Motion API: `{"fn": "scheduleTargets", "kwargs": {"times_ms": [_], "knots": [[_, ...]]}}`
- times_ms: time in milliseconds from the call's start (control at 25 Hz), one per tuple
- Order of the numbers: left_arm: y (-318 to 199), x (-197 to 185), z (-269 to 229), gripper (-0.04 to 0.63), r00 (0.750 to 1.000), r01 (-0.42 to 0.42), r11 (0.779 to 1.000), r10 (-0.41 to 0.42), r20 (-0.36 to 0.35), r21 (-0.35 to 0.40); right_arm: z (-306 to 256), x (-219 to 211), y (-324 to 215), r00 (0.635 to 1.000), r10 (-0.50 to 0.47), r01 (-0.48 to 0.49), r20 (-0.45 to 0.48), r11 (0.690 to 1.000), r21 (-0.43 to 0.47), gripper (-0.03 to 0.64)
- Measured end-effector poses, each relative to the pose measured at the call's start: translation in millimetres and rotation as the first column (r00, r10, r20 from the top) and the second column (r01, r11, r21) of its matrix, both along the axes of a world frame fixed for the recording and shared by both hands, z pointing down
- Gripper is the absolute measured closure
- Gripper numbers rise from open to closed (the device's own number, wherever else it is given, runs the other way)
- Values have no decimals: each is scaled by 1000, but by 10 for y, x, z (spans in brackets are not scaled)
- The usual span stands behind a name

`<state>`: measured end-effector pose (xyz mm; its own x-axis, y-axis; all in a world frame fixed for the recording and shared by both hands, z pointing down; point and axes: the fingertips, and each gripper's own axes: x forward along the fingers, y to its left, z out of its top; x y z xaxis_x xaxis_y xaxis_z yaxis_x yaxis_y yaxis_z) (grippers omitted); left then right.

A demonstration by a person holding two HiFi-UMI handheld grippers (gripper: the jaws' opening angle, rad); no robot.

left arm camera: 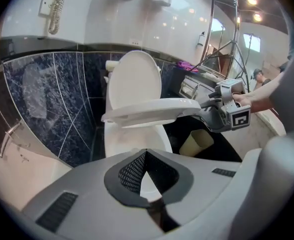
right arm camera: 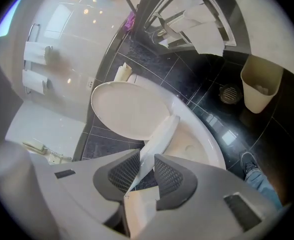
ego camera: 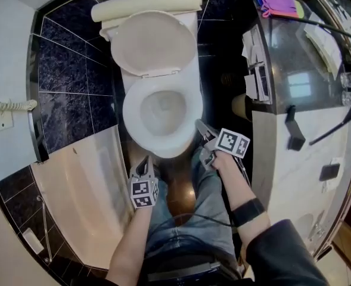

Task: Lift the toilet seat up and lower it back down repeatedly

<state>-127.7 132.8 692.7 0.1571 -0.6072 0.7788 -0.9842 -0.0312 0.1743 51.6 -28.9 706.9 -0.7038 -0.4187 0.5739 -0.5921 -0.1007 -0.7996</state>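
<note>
My right tool [right arm camera: 146, 168] clamps the half-raised toilet seat [right arm camera: 160, 133]. Left tool [left arm camera: 146, 158] has its jaws together, empty. I'd follow the seat's arc, no outward pull.

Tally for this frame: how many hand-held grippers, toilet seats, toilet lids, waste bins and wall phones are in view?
Hand-held grippers: 2, left hand-held gripper, right hand-held gripper
Toilet seat: 1
Toilet lid: 1
Waste bin: 1
Wall phone: 1
Total: 6
</note>
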Motion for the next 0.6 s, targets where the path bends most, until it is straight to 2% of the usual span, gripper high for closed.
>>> {"fn": "scheduleTargets", "kwargs": {"times_ms": [280,560,600], "knots": [[-830,20,-451,595,995,96,983,-91,-37,157,-257,-72,-260,1000,-31,31,-3,1000,-3,503],[-1257,-64,-771,595,986,165,969,-158,-50,184,-479,-128,-525,998,-55,55,11,998,-1,511],[-1333,-78,-816,595,985,170,967,-164,-47,191,-536,-125,-567,998,-68,68,8,998,11,568]]}}
